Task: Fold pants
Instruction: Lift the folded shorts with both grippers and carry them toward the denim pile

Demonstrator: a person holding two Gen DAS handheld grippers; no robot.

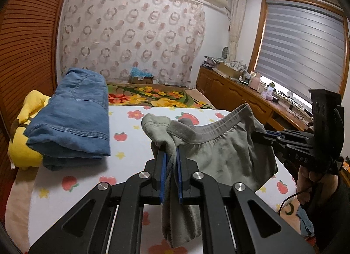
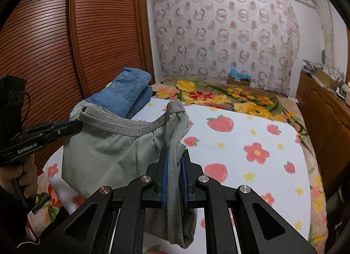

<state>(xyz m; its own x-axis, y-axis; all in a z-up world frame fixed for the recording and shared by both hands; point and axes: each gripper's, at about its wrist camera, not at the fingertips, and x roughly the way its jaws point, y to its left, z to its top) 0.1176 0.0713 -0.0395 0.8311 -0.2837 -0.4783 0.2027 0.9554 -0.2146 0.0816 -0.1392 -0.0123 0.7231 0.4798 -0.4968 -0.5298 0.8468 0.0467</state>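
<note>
Black linkage arms fill the bottom of both wrist views, each ending in blue-padded fingers clamped on grey-green cloth. On the left gripper (image 1: 170, 155) the fingers are pressed together on one end of the waistband of a pair of grey-green pants (image 1: 225, 155). The right gripper (image 2: 175, 157) grips the opposite end the same way, with a strip of fabric running down between its pads.

Between the two grippers the waistband sags in a shallow curve, and the body of the pants hangs below it, lifted clear of the bed (image 2: 251, 166). Holding both waist corners up like this probably lets the garment drape straight before it is laid flat for folding, which looks not yet begun.

Beyond the pants lies a white sheet printed with strawberries and flowers. Further back, on the left side of the bed, rests a stack of folded blue jeans (image 1: 72, 114).

Only the left view shows a yellow cushion (image 1: 26, 127) under the jeans, plus a window with a striped blind (image 1: 301, 46) and a cluttered wooden cabinet (image 1: 236, 92) to the right. The right view instead shows a slatted wooden wardrobe door (image 2: 65, 42) at left, and the person's left hand (image 2: 19, 177) on its gripper handle. Both views end at a patterned curtain (image 2: 223, 33) on the far wall.
</note>
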